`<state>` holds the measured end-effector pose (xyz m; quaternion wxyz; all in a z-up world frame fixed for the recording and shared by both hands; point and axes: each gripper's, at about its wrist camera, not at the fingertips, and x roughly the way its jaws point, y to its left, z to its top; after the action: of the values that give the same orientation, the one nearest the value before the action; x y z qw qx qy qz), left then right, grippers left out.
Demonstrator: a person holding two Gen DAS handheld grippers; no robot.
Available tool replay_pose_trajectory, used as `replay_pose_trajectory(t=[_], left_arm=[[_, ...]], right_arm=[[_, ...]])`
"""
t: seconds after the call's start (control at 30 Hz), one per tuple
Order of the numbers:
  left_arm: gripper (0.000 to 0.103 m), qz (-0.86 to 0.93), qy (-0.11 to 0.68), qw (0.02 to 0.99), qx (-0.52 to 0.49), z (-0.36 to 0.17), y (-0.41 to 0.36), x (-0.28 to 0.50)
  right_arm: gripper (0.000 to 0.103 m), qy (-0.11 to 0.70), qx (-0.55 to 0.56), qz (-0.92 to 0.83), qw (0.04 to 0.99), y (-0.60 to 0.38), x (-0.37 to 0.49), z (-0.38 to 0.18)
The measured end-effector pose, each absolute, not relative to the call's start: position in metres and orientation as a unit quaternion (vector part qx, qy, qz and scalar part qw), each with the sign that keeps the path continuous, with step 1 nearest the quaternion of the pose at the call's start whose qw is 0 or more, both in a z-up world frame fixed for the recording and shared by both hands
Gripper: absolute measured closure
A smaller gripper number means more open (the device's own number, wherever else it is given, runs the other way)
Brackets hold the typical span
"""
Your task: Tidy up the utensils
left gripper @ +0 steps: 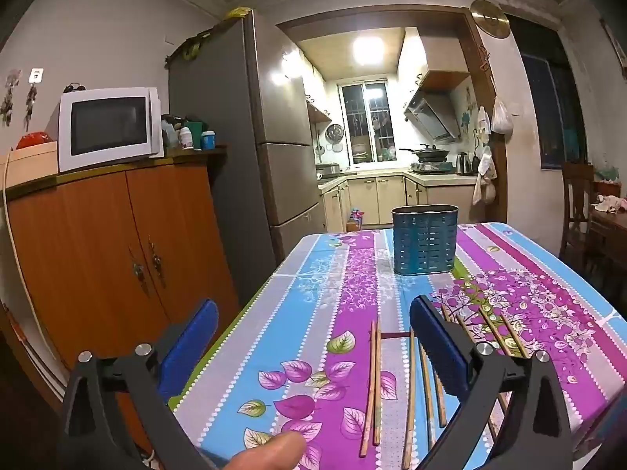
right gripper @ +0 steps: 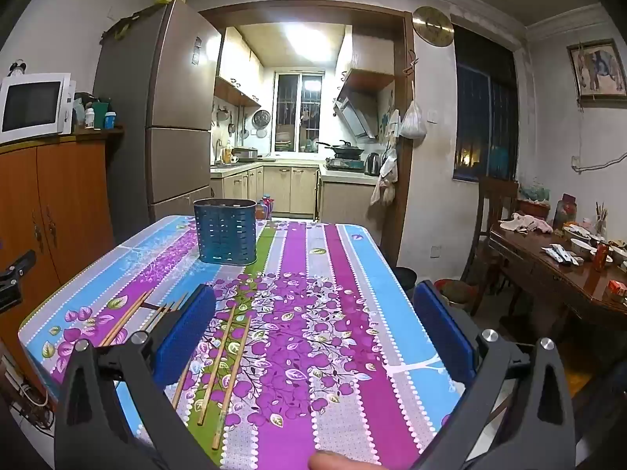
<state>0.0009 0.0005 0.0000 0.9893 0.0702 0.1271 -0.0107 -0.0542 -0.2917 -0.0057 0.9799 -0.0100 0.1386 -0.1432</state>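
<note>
Thin wooden chopsticks lie scattered on the glossy floral tablecloth, well short of the slotted blue oval holder. Both the left gripper and the right gripper hover with ribbed blue pads spread wide, empty.

Home dining room: fridge, microwave.

Background: white microwave on orange wooden cabinet, grey fridge beside it. Kitchen behind doorway: window, range hood, kettle. Round gold clock on wall, cluttered wooden side table right.
</note>
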Motion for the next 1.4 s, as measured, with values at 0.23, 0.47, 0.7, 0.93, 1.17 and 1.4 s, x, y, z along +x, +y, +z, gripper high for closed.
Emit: replay_pose_trajectory(t=[0.23,0.47,0.7,0.93,1.17,1.4], left_arm=[[0.005,-0.013,0.125,0.990,0.071,0.001,0.004,0.003],[0.005,-0.009,0.121,0.989,0.079,0.000,0.001,0.001],[0.005,-0.008,0.122,0.989,0.083,-0.003,0.003,0.002],[0.005,-0.001,0.120,0.989,0.091,-0.002,-0.002,0.001],[0.005,0.007,0.117,0.988,0.101,-0.003,-0.004,0.002],[0.005,0.009,0.117,0.988,0.104,-0.004,-0.005,0.002]], right_arm=[[0.005,0.141,-0.006,-0.142,0.980,-0.292,-0.054,-0.006],[0.005,0.140,-0.008,-0.142,0.980,-0.291,-0.053,-0.005],[0.005,0.141,-0.010,-0.143,0.980,-0.291,-0.053,-0.006],[0.005,0.141,-0.011,-0.142,0.980,-0.291,-0.052,-0.006],[0.005,0.142,-0.011,-0.142,0.980,-0.291,-0.052,-0.006],[0.005,0.142,-0.012,-0.142,0.979,-0.291,-0.052,-0.006]])
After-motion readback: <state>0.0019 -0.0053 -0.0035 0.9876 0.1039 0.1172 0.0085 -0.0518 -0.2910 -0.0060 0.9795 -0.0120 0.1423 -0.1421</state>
